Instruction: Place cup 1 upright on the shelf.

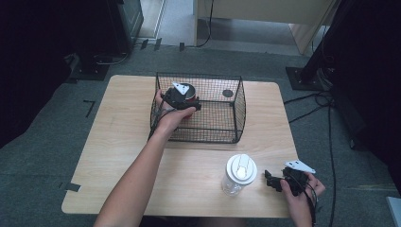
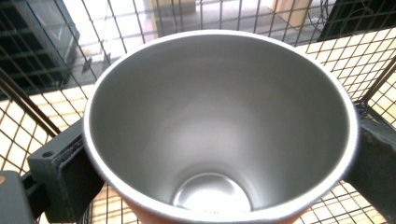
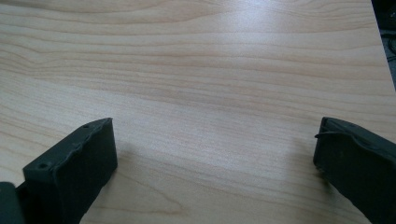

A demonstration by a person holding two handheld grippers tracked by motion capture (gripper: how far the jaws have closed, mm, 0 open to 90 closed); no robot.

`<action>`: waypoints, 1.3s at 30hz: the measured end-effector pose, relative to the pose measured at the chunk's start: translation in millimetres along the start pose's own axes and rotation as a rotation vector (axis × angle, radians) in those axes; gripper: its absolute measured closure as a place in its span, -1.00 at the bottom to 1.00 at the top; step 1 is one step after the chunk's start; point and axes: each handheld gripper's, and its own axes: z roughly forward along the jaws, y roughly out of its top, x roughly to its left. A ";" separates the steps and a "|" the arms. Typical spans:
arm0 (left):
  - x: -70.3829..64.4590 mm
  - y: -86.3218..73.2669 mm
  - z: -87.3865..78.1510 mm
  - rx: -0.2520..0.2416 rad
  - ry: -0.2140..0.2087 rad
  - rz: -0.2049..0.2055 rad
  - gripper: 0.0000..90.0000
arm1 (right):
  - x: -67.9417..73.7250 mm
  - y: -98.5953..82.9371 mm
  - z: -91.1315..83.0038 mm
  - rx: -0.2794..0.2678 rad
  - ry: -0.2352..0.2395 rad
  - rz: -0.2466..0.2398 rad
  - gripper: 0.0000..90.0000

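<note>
Two grippers work over a pale wooden bench. At the left, the person's left forearm reaches up from the near edge into a black wire basket that stands on the far middle of the bench. Inside the basket's left part the left gripper is clamped on a cup, red outside. In the left gripper view the cup stands upright between the two black jaws, one pressed to each side of its wall just below the rim; its inside is bare brushed steel, and the basket's mesh rises close behind and beside it, with the bench wood showing through the wires underneath. Whether the cup's base rests on the basket floor or hangs just above it cannot be told. A small dark round spot shows at the basket's far right. Further right, near the front edge, a clear jar with a white lid stands upright on the bench, well apart from the basket. Just beside it, at the front right corner, the right hand holds the right gripper, pointed left towards the jar and not touching it. In the right gripper view its jaws stand wide apart over bare wood, gripping nothing.
</note>
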 end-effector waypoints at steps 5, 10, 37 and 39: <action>-1.4 3.8 -5.0 -0.038 0.014 0.010 -1.00 | 0.0 0.0 0.0 0.000 0.000 0.000 -1.00; 0.5 10.9 -12.8 -0.082 0.033 -0.004 -1.00 | 0.0 0.0 0.0 0.000 0.000 0.000 -1.00; -0.5 46.0 -72.2 -0.194 -0.015 0.012 -0.97 | 0.1 0.0 0.0 0.000 -0.001 -0.001 -1.00; 0.2 43.1 -77.6 -0.179 -0.028 0.010 -0.97 | 0.1 0.0 0.0 0.000 -0.001 -0.001 -1.00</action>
